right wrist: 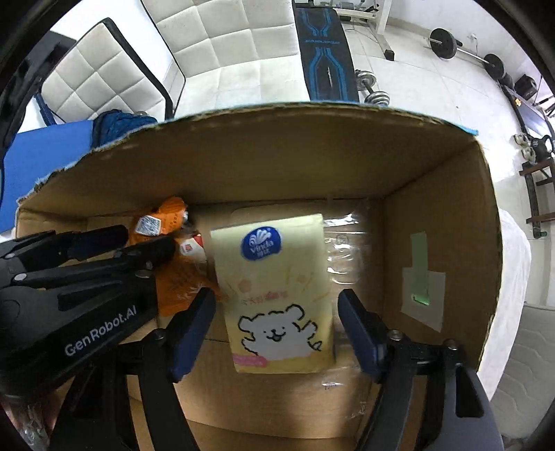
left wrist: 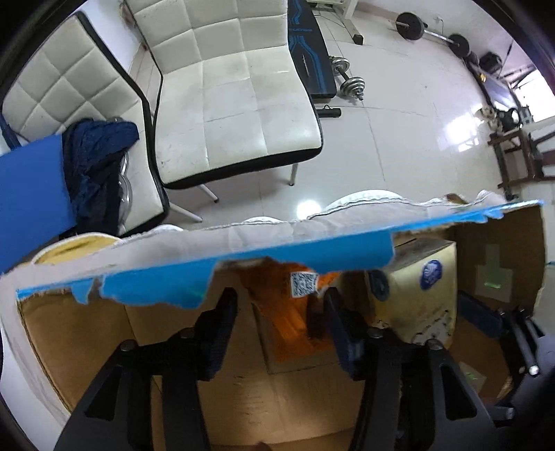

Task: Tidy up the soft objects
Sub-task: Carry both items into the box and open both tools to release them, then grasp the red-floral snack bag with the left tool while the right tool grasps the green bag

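Observation:
A yellow Vinda tissue pack (right wrist: 277, 295) with a white dog drawing lies inside the cardboard box (right wrist: 277, 163). My right gripper (right wrist: 275, 312) is open, its jaws either side of the pack and apart from it. An orange soft packet (right wrist: 173, 274) lies to the pack's left. My left gripper (left wrist: 281, 312) is open inside the box, with the orange packet (left wrist: 284, 312) between and beyond its jaws; the tissue pack (left wrist: 419, 291) stands to its right. The left gripper also shows in the right wrist view (right wrist: 131, 239).
The box's far flap (left wrist: 242, 267) has torn blue tape. Beyond it stand two white quilted chairs (left wrist: 236, 93), one holding dark blue cloth (left wrist: 97, 163). A weight bench (right wrist: 326, 52), dumbbell (left wrist: 347, 76) and barbell (left wrist: 430, 31) lie on the tiled floor.

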`<state>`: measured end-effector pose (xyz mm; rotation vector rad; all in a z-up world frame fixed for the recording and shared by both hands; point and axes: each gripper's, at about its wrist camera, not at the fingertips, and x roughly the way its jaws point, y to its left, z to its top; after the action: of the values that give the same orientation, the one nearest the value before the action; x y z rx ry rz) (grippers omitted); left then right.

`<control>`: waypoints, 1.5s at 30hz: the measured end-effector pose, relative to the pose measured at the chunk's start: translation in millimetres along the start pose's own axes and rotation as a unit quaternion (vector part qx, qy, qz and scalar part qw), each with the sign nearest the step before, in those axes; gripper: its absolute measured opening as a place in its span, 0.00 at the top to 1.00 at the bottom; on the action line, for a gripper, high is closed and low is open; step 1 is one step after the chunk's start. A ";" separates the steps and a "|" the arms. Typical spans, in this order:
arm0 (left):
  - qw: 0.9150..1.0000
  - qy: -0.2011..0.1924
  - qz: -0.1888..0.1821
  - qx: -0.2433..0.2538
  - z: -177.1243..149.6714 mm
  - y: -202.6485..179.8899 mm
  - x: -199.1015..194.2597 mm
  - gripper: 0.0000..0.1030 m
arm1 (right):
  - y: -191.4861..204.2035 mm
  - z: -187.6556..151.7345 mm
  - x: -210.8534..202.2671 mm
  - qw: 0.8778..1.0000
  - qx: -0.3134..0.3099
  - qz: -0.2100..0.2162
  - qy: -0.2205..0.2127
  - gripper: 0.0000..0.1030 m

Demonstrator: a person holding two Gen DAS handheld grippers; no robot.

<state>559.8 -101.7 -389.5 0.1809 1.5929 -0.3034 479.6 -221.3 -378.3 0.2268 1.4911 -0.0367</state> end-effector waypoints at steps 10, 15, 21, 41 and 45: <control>0.999 -0.036 0.016 -0.037 -33.6 21.3 -41.0 0.05 | 9.3 -15.4 -20.2 1.000 0.000 -0.009 -0.013 0.00; 0.997 -0.059 0.007 -0.051 -65.5 30.5 -64.2 0.03 | 17.1 -40.7 -49.8 0.999 -0.004 -0.022 -0.032 0.00; 0.992 -0.114 0.023 -0.048 -112.4 29.7 -102.0 0.03 | 30.3 -72.9 -78.4 0.998 0.000 -0.021 -0.054 0.00; 0.974 -0.212 0.040 -0.063 -238.9 3.7 -196.3 0.02 | 39.6 -178.2 -183.4 0.988 -0.008 -0.013 -0.154 0.00; 0.974 -0.204 0.037 -0.093 -258.7 7.4 -193.3 0.02 | 25.3 -193.8 -185.3 0.990 -0.009 -0.002 -0.143 0.00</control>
<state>324.8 -2.5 -191.3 0.0290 1.1946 -0.1209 277.8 -184.4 -203.8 0.1940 1.2060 -0.0564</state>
